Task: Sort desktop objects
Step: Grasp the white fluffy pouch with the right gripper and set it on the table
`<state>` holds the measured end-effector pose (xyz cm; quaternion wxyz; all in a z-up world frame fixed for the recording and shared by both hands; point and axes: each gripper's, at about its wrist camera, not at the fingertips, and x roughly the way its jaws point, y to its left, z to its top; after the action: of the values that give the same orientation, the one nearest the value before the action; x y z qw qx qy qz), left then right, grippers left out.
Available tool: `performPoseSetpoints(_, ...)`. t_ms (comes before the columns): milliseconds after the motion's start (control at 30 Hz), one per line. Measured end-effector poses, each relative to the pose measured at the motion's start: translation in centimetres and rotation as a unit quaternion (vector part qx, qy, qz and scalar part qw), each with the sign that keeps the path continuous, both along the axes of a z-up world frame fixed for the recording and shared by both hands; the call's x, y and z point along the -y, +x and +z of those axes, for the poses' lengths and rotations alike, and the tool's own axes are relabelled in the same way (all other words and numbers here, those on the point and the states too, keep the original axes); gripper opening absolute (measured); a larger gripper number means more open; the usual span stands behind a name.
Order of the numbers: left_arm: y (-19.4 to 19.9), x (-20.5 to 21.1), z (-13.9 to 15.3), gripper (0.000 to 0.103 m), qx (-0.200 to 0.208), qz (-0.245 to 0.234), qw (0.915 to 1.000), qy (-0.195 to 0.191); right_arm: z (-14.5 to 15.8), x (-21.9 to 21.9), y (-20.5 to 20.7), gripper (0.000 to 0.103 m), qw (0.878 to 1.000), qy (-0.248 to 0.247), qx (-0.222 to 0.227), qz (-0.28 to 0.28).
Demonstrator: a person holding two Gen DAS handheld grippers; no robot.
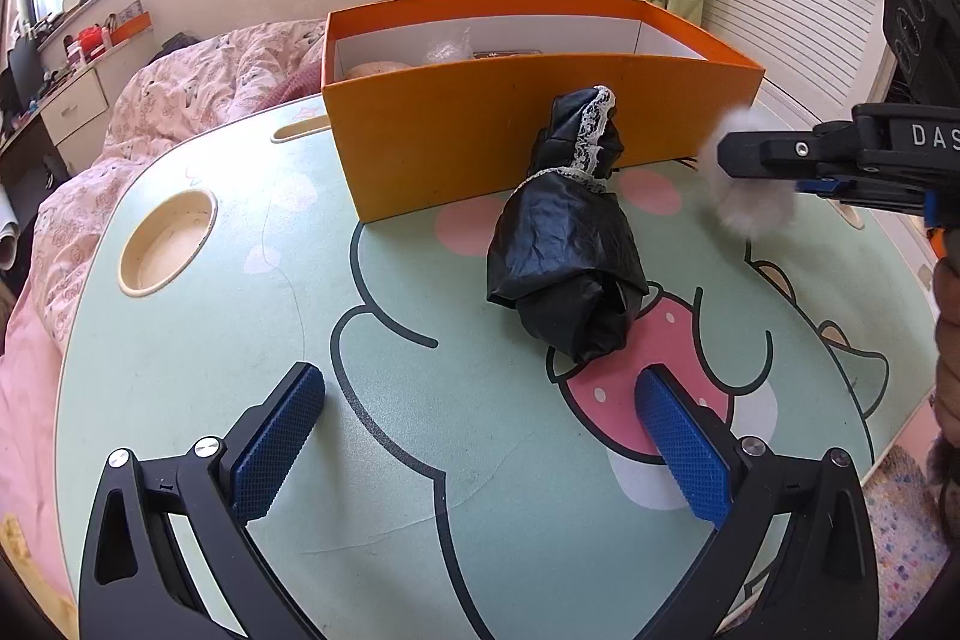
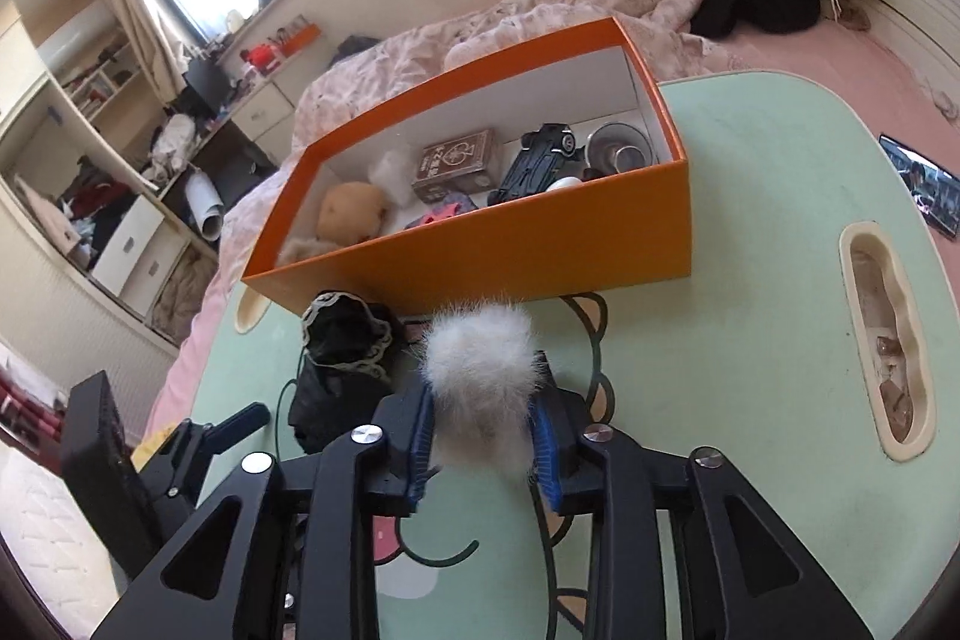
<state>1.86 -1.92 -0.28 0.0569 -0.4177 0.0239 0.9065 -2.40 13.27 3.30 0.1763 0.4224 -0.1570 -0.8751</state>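
My right gripper (image 2: pixel 483 400) is shut on a white fluffy ball (image 2: pixel 480 364), its blue pads pressed into the fur on both sides. It holds the ball just in front of the orange box (image 2: pixel 510 250). In the left wrist view this gripper (image 1: pixel 738 154) comes in from the right with the fluffy ball (image 1: pixel 750 214) off the table. A crumpled black bag with lace trim (image 1: pixel 564 256) lies on the table against the orange box (image 1: pixel 480 130). Ahead of the bag, my left gripper (image 1: pixel 480 376) hangs open over the table, with nothing between its pads.
The box holds a brown card pack (image 2: pixel 456 166), a dark toy car (image 2: pixel 537 160), a metal bowl (image 2: pixel 621 145) and a tan plush (image 2: pixel 351 211). The green cartoon table (image 1: pixel 210 370) has a cup recess (image 1: pixel 168 241) and a slot (image 2: pixel 888 340). Bedding surrounds it.
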Motion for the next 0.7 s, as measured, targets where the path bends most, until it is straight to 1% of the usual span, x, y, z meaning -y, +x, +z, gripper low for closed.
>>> performPoseSetpoints(33,0.0,0.0,0.0,0.103,0.000,0.000,1.0000,0.000,0.2,-0.2,0.3,0.065,1.000,0.002,-0.010,-0.012)
performPoseSetpoints(100,0.0,0.0,0.0,0.103,0.000,0.000,1.0000,0.000,0.8,-0.6,1.2,0.076,0.999,0.009,-0.035,-0.037)
performPoseSetpoints(167,0.0,0.0,0.0,0.103,0.000,0.000,1.0000,0.000,1.4,-0.7,2.4,0.076,0.997,0.024,-0.060,-0.036)
performPoseSetpoints(267,0.0,0.0,0.0,0.103,0.000,0.000,1.0000,0.000,1.4,-0.1,4.0,0.079,0.994,0.081,-0.076,-0.019)
performPoseSetpoints(367,0.0,0.0,0.0,0.103,0.000,0.000,1.0000,0.000,0.1,0.7,5.4,0.079,0.987,0.137,-0.079,-0.001)
performPoseSetpoints(467,0.0,0.0,0.0,0.103,0.000,0.000,1.0000,0.000,-1.8,1.6,5.7,0.081,0.984,0.166,-0.066,0.013)
performPoseSetpoints(500,0.0,0.0,0.0,0.103,0.000,-0.001,1.0000,0.000,-2.4,1.8,5.4,0.083,0.983,0.175,-0.056,0.016)
performPoseSetpoints(567,0.0,0.1,0.0,0.103,-0.001,-0.001,1.0000,0.000,-2.9,2.3,4.9,0.092,0.978,0.205,-0.049,0.009)
performPoseSetpoints(600,0.0,0.1,0.1,0.103,-0.001,-0.001,1.0000,0.000,-3.2,2.4,4.6,0.101,0.975,0.218,-0.044,0.005)
performPoseSetpoints(633,0.0,0.2,0.0,0.103,-0.001,-0.001,1.0000,0.000,-3.5,2.4,4.4,0.103,0.973,0.226,-0.042,0.002)
performPoseSetpoints(700,0.0,0.2,0.1,0.103,-0.001,-0.001,1.0000,-0.001,-3.7,2.2,4.4,0.103,0.973,0.225,-0.042,0.001)
